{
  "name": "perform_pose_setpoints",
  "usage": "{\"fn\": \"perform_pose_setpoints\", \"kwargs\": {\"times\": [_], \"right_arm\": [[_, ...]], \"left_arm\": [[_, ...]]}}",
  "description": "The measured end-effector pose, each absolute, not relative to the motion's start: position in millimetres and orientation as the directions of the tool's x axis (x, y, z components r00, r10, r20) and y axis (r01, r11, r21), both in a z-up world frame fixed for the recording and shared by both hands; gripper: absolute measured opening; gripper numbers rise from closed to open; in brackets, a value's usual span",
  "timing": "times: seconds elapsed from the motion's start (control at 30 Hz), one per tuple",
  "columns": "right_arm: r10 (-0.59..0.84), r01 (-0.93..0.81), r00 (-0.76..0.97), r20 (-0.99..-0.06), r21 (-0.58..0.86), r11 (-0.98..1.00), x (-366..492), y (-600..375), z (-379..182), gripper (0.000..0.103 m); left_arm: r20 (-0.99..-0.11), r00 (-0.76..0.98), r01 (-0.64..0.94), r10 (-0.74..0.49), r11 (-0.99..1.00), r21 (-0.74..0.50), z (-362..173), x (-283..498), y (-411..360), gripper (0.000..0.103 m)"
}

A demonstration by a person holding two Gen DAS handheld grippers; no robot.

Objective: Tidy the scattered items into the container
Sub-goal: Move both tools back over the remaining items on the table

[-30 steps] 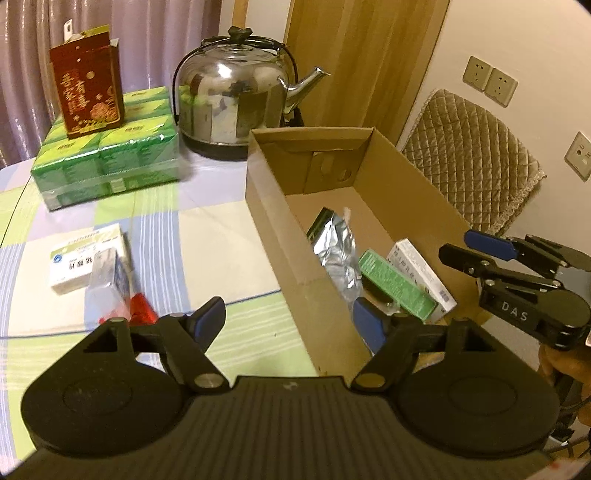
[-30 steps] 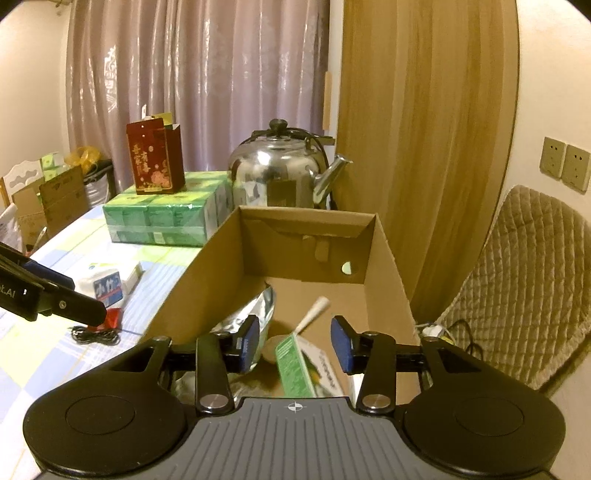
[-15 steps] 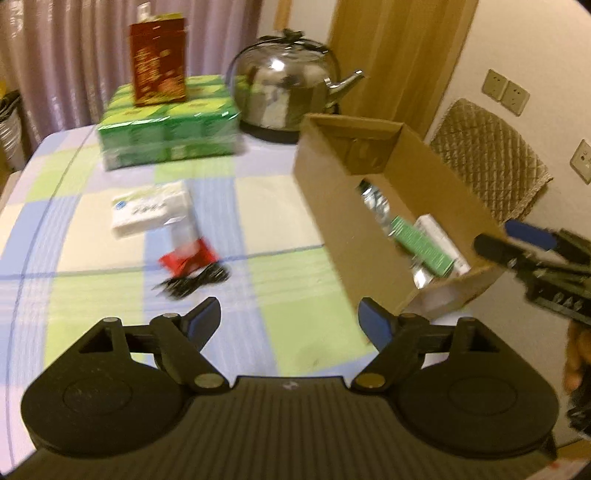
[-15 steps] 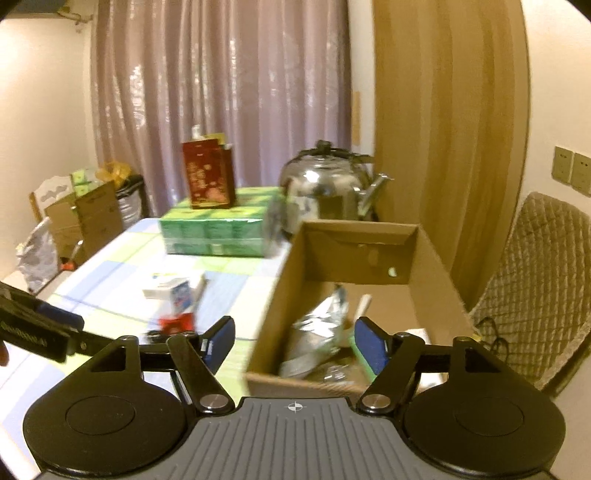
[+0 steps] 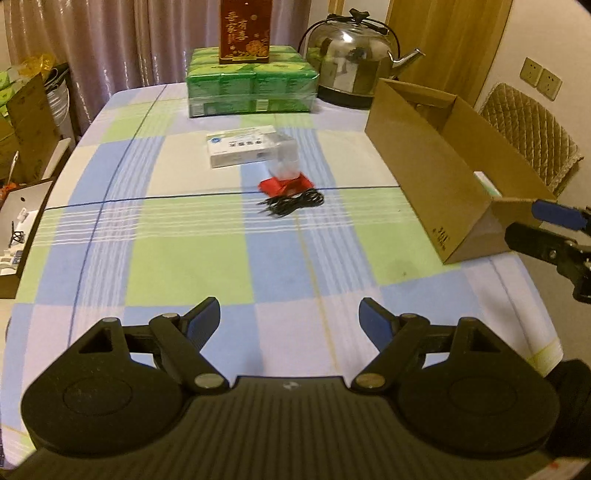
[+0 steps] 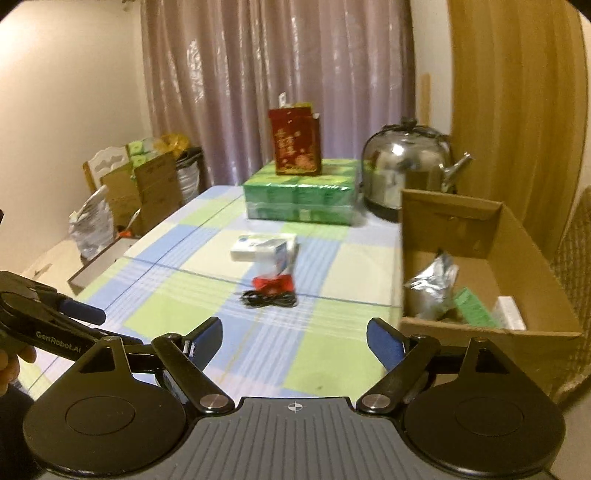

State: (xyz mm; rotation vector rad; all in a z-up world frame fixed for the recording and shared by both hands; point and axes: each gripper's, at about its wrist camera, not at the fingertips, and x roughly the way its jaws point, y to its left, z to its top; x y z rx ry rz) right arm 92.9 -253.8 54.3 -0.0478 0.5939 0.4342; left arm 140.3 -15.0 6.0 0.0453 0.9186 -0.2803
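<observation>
A cardboard box [image 5: 436, 173] [image 6: 491, 328] stands at the table's right side; in the right wrist view it holds a silver foil bag [image 6: 432, 288], a green carton [image 6: 474, 308] and a white carton [image 6: 511, 314]. On the checked cloth lie a white medicine box [image 5: 245, 146] [image 6: 258, 245], a small clear packet [image 5: 284, 160] [image 6: 275, 262], a red packet [image 5: 284, 184] [image 6: 273, 282] and a coiled black cable [image 5: 293, 203] [image 6: 267, 299]. My left gripper [image 5: 290, 321] is open and empty over the table's near edge. My right gripper [image 6: 295, 339] is open and empty, near the box's front corner.
At the table's far end stand a pack of green tissue boxes [image 5: 251, 86] [image 6: 301, 195] with a red carton [image 5: 243, 29] [image 6: 295, 142] on top, and a steel kettle [image 5: 352, 55] [image 6: 410, 171]. A quilted chair [image 5: 532, 129] stands right of the box; cartons sit left of the table.
Both grippers have pulled back from the box toward the table's near edge. The right gripper's jaws have opened wider. The scattered items have come into full view.
</observation>
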Motion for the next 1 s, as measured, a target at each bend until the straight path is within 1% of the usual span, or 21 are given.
{"fn": "perform_pose_setpoints", "kwargs": {"times": [0.23,0.53,0.87,1.0], "right_arm": [[0.409,-0.448,0.717,-0.565,0.076,0.891,94,-232,49,0.083],[0.394,-0.452,0.703,-0.591,0.055,0.89,106,-218,35,0.083],[0.38,-0.45,0.677,-0.63,0.054,0.891,139,-203,9,0.084],[0.364,-0.447,0.66,-0.658,0.045,0.893,158,-197,-8,0.083]], "left_arm": [[-0.792,0.572,0.245,-0.211,0.966,-0.08,-1,138,6,0.081],[-0.79,0.573,0.25,-0.218,0.964,-0.085,-6,153,17,0.081],[-0.785,0.567,0.272,-0.248,0.956,-0.106,-15,189,16,0.084],[-0.794,0.559,0.287,-0.24,0.954,-0.086,-19,212,9,0.084]]}}
